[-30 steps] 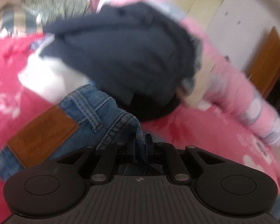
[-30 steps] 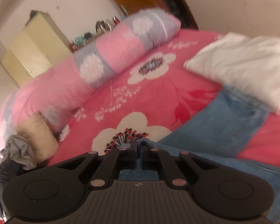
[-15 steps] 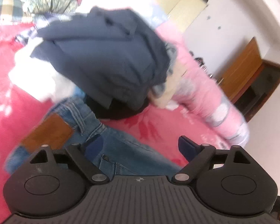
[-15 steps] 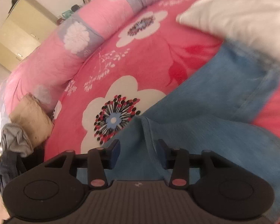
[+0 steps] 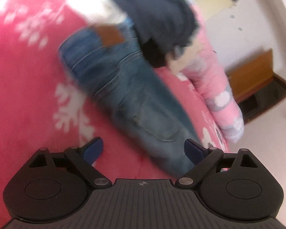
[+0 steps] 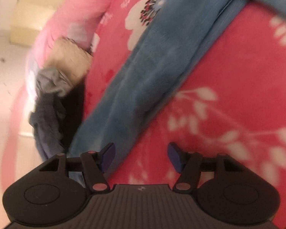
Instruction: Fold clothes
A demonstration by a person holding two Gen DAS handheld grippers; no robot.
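Note:
Blue jeans [image 5: 127, 95] with a brown leather waist patch lie stretched on the pink flowered bedspread [image 5: 28, 76]. My left gripper [image 5: 143, 149] hovers just short of them, open wide, with nothing between its blue pads. In the right wrist view the jeans' legs [image 6: 158, 63] run diagonally up to the right. My right gripper [image 6: 141, 156] is over the bedspread beside the leg; its jaws are opening and grip nothing.
A heap of dark navy, white and black clothes [image 5: 152, 11] lies past the jeans' waist. A long pink bolster [image 5: 215, 84] runs along the bed's far edge. Beige and grey garments [image 6: 66, 64] sit beside the jeans' legs. A cream cupboard [image 6: 28, 17] and a wooden door [image 5: 253, 72] stand beyond.
Both grippers were shut on the jeans a second ago; both have let go and opened. Both have drawn back, so the jeans now lie flat ahead of them.

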